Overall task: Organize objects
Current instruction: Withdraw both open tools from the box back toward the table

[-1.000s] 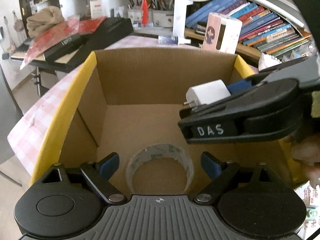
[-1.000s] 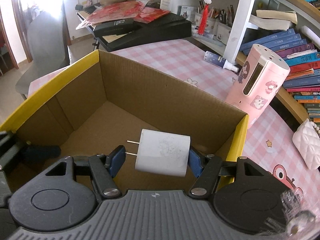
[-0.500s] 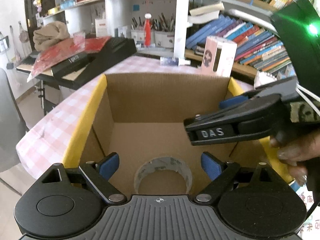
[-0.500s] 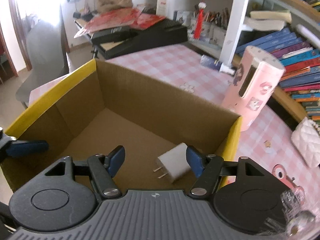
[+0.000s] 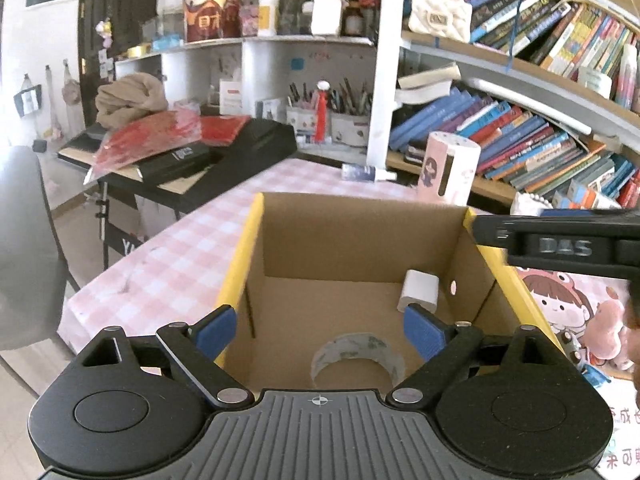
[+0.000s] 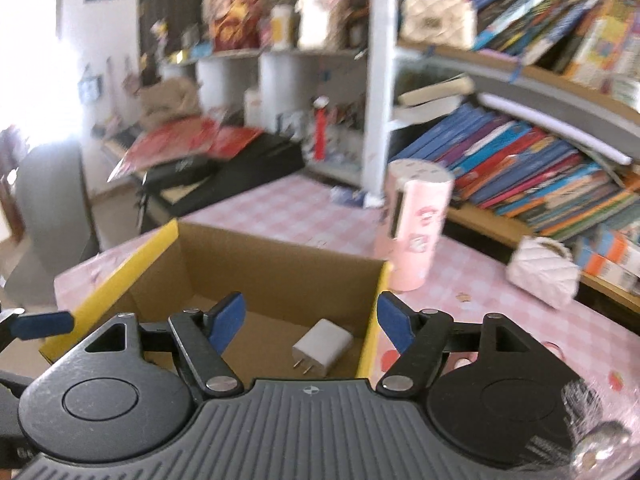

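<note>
A cardboard box (image 5: 360, 236) with yellow top edges stands on the pink checked table; it also shows in the right wrist view (image 6: 280, 276). A white charger plug (image 5: 418, 292) lies on the box floor near the right wall, prongs visible in the right wrist view (image 6: 322, 346). A roll of clear tape (image 5: 358, 354) lies on the box floor close to me. My left gripper (image 5: 320, 330) is open and empty above the box's near edge. My right gripper (image 6: 312, 322) is open and empty above the box's near right corner; its finger (image 5: 560, 246) crosses the right side.
A pink cylinder container (image 6: 414, 228) stands past the box's far right corner. A white quilted pouch (image 6: 542, 272) lies on the table at right. A small bottle (image 5: 366, 172) lies by the bookshelf (image 5: 540, 140). A black keyboard (image 5: 208, 156) with red papers stands at far left.
My right gripper opened and let go of the white charger, which dropped onto the box floor. Both grippers have since pulled back and up from the box.
</note>
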`<state>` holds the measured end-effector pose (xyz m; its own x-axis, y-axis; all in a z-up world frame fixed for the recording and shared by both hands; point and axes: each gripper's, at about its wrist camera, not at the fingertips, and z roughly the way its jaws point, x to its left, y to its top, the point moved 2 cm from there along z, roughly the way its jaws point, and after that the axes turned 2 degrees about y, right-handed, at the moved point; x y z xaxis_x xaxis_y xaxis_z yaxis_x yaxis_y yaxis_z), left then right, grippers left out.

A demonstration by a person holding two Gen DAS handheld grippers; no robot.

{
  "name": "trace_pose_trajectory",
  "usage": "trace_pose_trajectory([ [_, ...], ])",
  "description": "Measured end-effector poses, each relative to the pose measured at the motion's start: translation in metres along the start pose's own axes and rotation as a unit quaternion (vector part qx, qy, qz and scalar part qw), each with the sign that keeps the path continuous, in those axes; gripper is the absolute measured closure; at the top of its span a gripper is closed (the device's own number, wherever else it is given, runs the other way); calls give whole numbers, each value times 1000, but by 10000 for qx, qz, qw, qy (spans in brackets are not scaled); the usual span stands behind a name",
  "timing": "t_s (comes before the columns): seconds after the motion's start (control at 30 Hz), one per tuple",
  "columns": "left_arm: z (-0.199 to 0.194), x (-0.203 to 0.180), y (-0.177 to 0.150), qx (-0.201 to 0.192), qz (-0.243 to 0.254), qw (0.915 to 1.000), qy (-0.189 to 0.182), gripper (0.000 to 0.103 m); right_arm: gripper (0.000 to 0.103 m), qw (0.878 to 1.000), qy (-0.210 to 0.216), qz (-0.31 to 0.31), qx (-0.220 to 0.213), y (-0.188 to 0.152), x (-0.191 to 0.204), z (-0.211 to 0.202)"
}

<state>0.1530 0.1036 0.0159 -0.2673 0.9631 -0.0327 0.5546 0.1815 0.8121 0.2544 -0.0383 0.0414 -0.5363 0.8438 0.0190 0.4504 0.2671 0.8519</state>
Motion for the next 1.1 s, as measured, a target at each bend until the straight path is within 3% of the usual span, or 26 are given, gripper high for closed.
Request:
trace_pose_trajectory([
  [0.33, -27, 23, -14, -200, -120, 9997, -2, 9, 30, 9955, -679, 520, -412, -33, 10, -51],
  [0.57, -43, 32, -33, -187, -23, 9998, -43, 8, 30, 9938, -930, 547, -255, -67, 28, -71],
  [1.1, -84, 39, -91, 235, 342, 9990, -162, 8, 30, 9929, -1003, 567, 282, -139, 74, -116],
])
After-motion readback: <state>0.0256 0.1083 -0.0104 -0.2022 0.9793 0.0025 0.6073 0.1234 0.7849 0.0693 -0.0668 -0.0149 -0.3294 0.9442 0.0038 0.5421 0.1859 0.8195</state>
